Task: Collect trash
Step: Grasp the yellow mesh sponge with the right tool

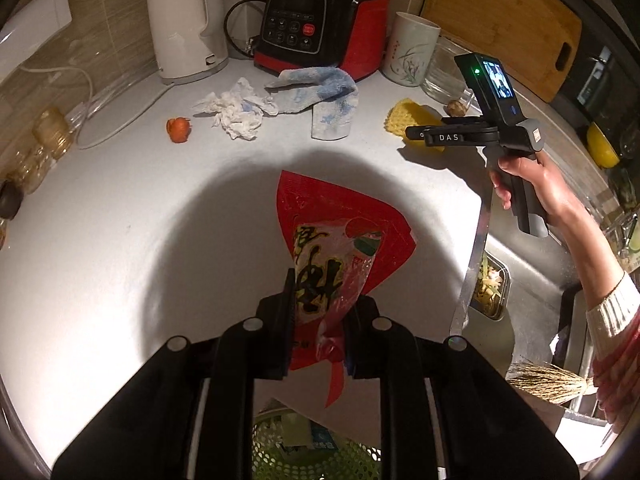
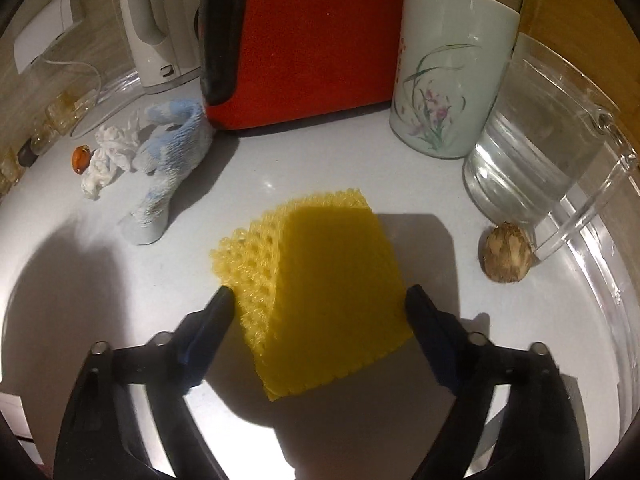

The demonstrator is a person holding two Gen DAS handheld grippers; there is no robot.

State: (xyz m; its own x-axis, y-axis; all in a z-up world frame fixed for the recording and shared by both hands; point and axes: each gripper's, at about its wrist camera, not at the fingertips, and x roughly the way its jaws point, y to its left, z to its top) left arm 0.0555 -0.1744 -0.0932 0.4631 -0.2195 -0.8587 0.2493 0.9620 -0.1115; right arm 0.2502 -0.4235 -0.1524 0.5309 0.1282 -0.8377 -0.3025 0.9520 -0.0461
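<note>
The left gripper [image 1: 320,312] clamps the crinkled red plastic wrapper [image 1: 340,248] above the countertop, while the right gripper [image 2: 320,296], jaws apart, straddles the yellow foam-mesh fruit sleeve [image 2: 320,280] lying flat directly between its fingertips.

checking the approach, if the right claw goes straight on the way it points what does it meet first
The yellow mesh pad, lying between its open fingers; past it, the counter.
</note>
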